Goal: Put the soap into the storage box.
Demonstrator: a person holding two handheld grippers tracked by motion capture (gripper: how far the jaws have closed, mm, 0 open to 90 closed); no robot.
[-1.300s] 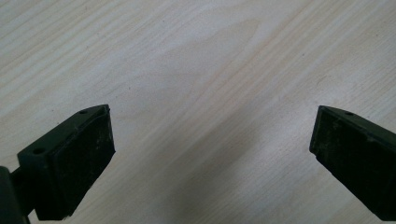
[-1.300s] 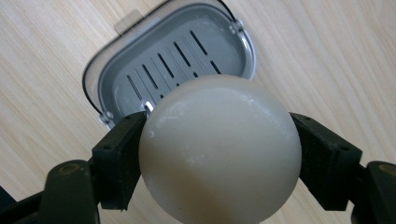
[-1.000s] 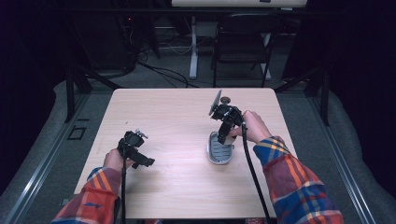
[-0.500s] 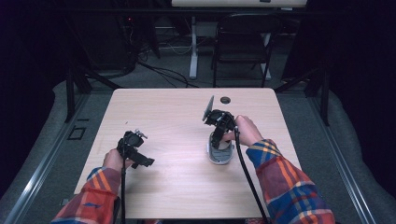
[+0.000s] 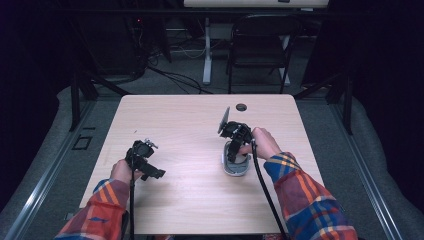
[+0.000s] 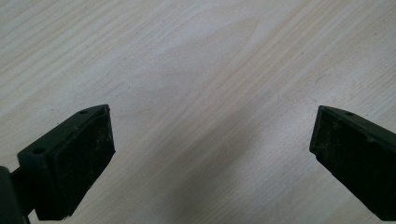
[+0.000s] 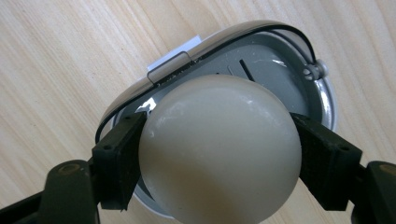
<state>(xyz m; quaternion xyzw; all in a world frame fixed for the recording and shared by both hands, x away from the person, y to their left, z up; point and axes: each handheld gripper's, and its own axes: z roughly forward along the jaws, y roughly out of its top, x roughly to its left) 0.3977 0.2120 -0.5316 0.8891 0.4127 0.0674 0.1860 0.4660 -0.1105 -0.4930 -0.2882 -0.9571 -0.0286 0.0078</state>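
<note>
Right hand-held gripper [image 7: 219,163] is clamped on a cream-coloured ball [image 7: 219,149], held directly above the grey oval dish [image 7: 280,74] on the tabletop [image 5: 190,125]. Left hand-held gripper [image 6: 210,154], well to the left of the dish, has jaws wide apart over bare wood, holding nothing.

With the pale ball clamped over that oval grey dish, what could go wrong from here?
1. The ball is smooth and round, and the right hand-held gripper grips it only at its sides, so it might slip out.
2. The grey dish looks shallow; released off-centre, the ball may roll onto the table.
3. The left hand-held gripper is open, over bare wood, apart from the dish, so a nudge could slide the dish.
</note>
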